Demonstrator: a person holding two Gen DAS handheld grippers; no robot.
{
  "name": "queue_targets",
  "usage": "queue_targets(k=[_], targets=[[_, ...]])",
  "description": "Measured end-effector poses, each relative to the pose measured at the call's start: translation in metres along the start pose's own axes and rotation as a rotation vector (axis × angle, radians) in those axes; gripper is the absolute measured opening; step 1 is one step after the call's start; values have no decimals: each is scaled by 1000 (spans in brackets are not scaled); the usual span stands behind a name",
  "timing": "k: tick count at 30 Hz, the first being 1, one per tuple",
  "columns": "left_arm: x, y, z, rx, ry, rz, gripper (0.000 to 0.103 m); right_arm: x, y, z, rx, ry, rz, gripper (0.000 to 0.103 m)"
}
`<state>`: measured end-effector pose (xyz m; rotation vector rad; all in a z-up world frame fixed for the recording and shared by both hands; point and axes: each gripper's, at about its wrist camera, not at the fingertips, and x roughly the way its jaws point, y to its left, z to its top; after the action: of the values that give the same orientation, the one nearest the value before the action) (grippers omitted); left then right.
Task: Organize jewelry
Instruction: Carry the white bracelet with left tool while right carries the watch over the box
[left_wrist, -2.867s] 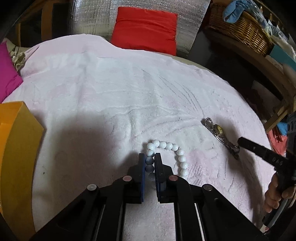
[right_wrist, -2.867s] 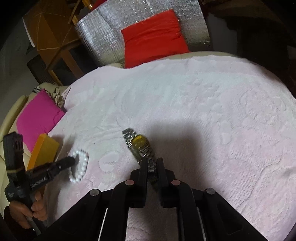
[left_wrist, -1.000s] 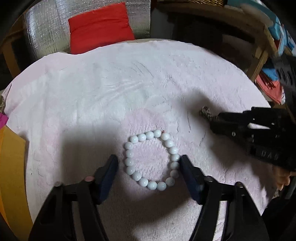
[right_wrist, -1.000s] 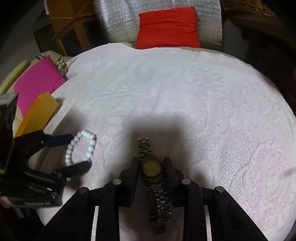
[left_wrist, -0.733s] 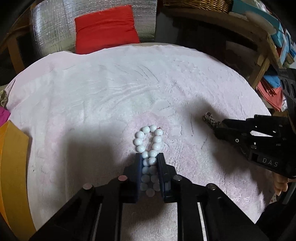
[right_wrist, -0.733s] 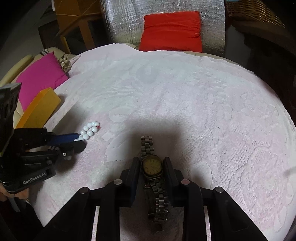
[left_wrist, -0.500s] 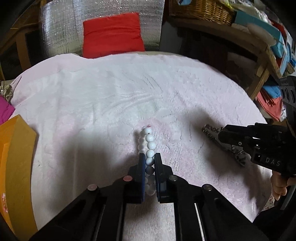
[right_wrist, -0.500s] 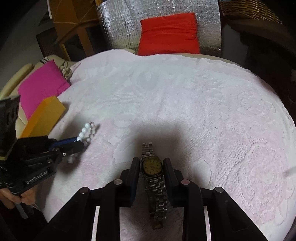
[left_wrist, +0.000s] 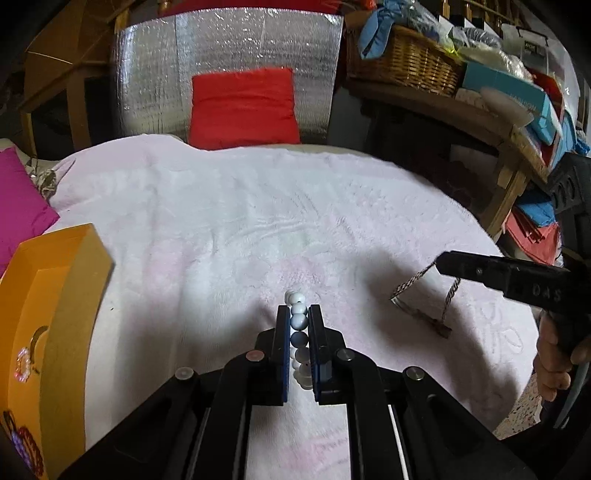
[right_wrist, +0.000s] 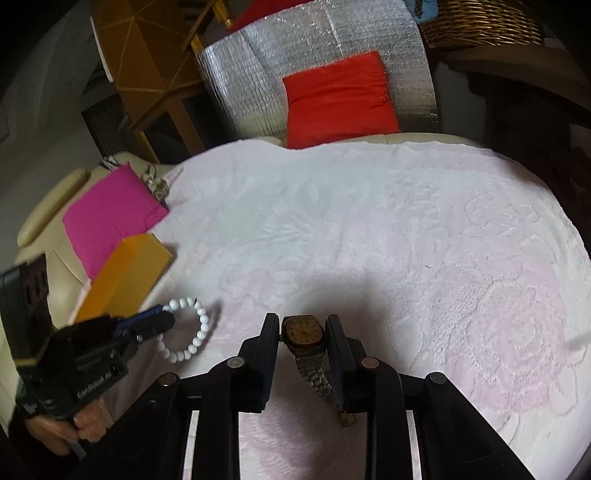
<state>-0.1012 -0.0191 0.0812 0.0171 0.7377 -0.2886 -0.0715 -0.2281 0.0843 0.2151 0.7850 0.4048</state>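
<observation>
My left gripper (left_wrist: 298, 314) is shut on a white bead bracelet (left_wrist: 297, 321) and holds it above the pink-white towel (left_wrist: 240, 221); the bracelet hangs as a loop in the right wrist view (right_wrist: 192, 332). My right gripper (right_wrist: 302, 325) is shut on a metal wristwatch (right_wrist: 303, 330) with a gold dial, lifted off the towel; its band dangles in the left wrist view (left_wrist: 424, 302). An orange jewelry box (left_wrist: 40, 332) stands open at the left, with beaded pieces inside.
A magenta cushion (right_wrist: 107, 214) lies beyond the orange box (right_wrist: 125, 277). A red cushion (left_wrist: 242, 107) leans on a silver foil panel at the back. A wooden shelf with a wicker basket (left_wrist: 402, 62) and boxes stands at the right.
Both grippers have lifted off the towel: the left raised the squeezed bracelet, the right raised the watch so its band hangs free. The left gripper shut on the bracelet a second ago.
</observation>
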Motion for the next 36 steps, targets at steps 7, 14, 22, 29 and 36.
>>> queue_targets(k=[7,14,22,29,36], targets=[[-40,-7,1,-7,-46,-2,10,-25,1,5,49,-62,61,28],[-82,-16,8,54,-120,44,10,-53,18,4,62,-129,91,28],[-115,-5,11,54,-155,118,10,-90,47,5,77,-216,132,28],[-140,9,13,31,-197,162,10,-113,78,6,40,-238,138,28],[-165,28,13,11,-258,203,10,-116,114,17,-19,-237,138,28]])
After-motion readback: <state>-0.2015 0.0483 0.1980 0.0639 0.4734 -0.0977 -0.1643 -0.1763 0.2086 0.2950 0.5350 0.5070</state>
